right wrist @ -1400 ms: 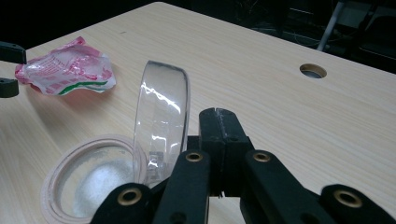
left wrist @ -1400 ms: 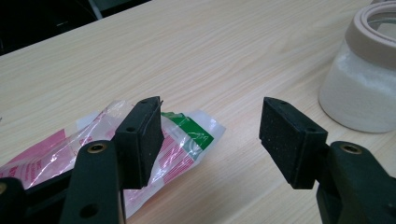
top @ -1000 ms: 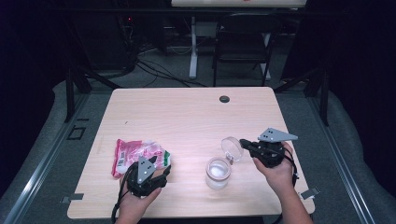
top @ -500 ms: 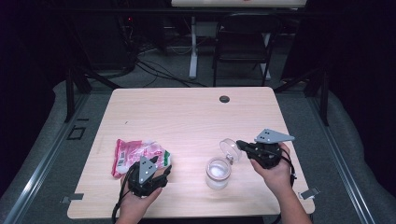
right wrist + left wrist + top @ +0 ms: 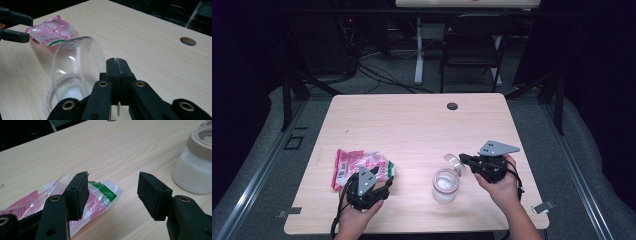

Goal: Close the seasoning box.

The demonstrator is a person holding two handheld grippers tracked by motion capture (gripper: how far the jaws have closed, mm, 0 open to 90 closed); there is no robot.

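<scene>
We find both hands entering from the near edge of the counter (image 5: pixel 412 120). The left hand (image 5: pixel 357 220) rests low near the near-left corner, its left gripper (image 5: pixel 379 176) pointing away from the person toward the red-and-white plastic packet (image 5: pixel 354 162), which lies flat just beyond it. The right hand (image 5: pixel 502 185) sits at the near right, its right gripper (image 5: pixel 463 160) pointing left, level with the counter.

In the left gripper view, the left gripper (image 5: pixel 112 188) has its jaws standing wide apart with only bare counter between the pads; the packet (image 5: pixel 100 195) lies partly behind the left-hand jaw, and we cannot tell whether that jaw touches it. The glass jar (image 5: pixel 197 167) stands to the right in this view, cut off by the frame edge, with white contents in its lower part and a tan band round the mouth.

In the right gripper view, the right gripper (image 5: pixel 117 68) has its jaws pressed together. A clear domed lid (image 5: pixel 75 67) sits tilted just beside them; a thin edge appears nipped between the pads, though the contact itself is hard to make out. The packet (image 5: pixel 51 30) shows farther off.

From the high view, the lid (image 5: pixel 453 162) is a faint clear shape at the right jaw tips, just above and right of the open jar (image 5: pixel 445 185), which stands on the counter between the two hands.
</scene>
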